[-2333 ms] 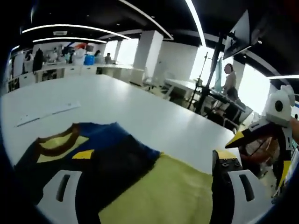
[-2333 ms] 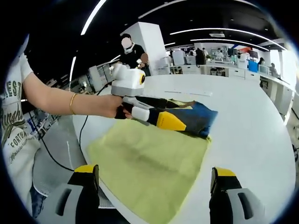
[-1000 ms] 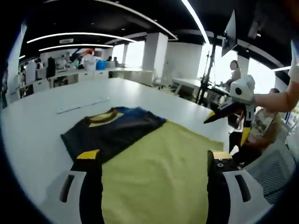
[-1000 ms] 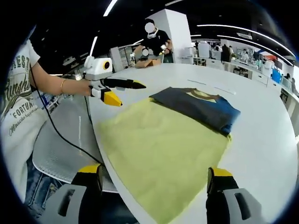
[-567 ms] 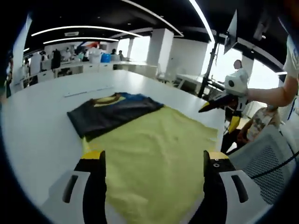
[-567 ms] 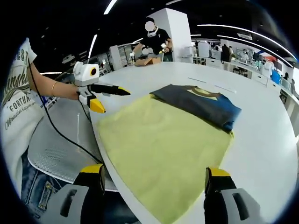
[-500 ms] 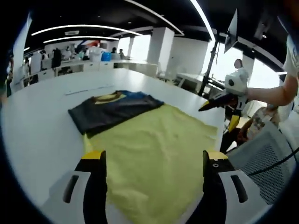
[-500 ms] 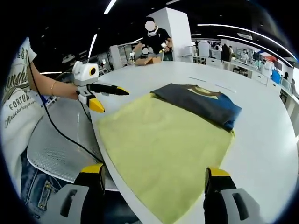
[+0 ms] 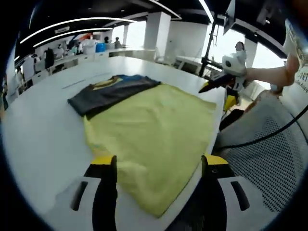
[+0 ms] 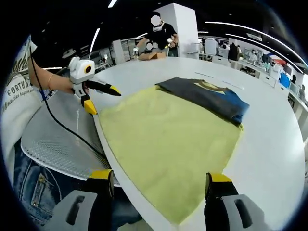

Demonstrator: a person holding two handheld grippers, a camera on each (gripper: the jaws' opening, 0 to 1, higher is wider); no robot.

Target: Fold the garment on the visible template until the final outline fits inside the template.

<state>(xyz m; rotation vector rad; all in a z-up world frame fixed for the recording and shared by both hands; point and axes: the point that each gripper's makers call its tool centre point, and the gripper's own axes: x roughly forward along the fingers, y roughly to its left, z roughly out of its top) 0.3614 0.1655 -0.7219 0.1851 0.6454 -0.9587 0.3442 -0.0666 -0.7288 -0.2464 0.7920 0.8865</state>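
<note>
Left gripper view: your left gripper (image 9: 159, 166), jaws spread wide and empty, hangs over the near edge of the yellow template (image 9: 154, 120). Folded dark garment (image 9: 113, 89) lies upper left, overlapping the template's far edge (collar up). Right gripper (image 9: 219, 89), jaws parted, holds nothing, upper right beyond the table (image 9: 38, 125).

white-bodied left gripper (image 9: 156, 163): black jaws, yellow caps, slotted white shells. right gripper (image 10: 159, 180) likewise. person: white printed t-shirt (image 10: 19, 96), blue jeans (image 10: 36, 190), thin gold bracelet (image 10: 49, 80); black cable (image 10: 67, 130) trails from gripper.
</note>
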